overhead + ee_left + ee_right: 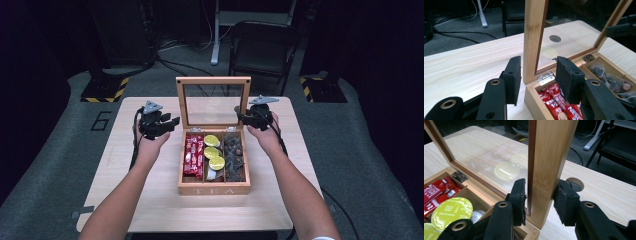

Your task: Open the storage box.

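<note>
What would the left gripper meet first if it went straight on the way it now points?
Probably the lid's near wooden post, which stands between its open fingers just ahead. The right finger sits over the red packets in the tea box. Depth is hard to judge.

Table (150,200): we see pale wood with a round hole (555,38).
Chair (262,47): we see it dark, at 12 o'clock beyond the table.
Stand leg (216,35): white, at 11 o'clock of the chair.
Floor number (101,121): "6", at 9 o'clock of the table.
</note>
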### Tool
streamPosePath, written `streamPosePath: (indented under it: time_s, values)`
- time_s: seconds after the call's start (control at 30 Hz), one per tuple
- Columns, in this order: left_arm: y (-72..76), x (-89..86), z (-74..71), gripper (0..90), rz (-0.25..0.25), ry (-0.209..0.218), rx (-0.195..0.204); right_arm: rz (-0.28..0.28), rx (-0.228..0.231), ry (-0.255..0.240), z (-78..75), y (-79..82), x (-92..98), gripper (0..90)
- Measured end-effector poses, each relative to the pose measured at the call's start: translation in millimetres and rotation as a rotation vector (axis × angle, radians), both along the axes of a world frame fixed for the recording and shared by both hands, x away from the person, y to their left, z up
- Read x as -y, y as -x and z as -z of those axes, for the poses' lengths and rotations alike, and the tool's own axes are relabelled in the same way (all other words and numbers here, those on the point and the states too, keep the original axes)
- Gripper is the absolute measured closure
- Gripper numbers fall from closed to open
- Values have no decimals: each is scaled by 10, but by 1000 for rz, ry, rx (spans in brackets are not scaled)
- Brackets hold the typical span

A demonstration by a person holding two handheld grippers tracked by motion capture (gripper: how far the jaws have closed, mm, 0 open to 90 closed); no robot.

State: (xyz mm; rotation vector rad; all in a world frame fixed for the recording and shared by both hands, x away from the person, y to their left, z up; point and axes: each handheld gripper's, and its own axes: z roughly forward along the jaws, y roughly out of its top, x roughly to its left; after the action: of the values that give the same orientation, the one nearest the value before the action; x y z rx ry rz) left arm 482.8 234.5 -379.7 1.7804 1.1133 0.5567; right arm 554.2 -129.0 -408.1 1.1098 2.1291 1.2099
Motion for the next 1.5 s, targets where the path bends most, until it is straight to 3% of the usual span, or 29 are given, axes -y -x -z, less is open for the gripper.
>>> streamPosePath:
  time_s: [0.33, 0.8, 1.03, 1.1, 1.3, 1.5]
  values:
    - [249, -210, 72, 546, -1, 45, 0, 20, -12, 4, 9, -84, -24, 608]
    - [455, -325, 224, 539, -6, 19, -30, 40, -28, 1, 56, -203, -38, 605]
    - [487, -246, 264, 540, 12, 15, -48, 38, -36, -6, 68, -228, -34, 603]
    - [498, -206, 278, 539, 32, -4, -55, 42, -36, -7, 70, -224, -38, 600]
    - [521, 3, 328, 540, 63, -26, -63, 43, -32, 1, 70, -219, -46, 597]
    - [529, 214, 398, 540, 65, -3, -81, 40, -30, 7, 73, -223, -52, 587]
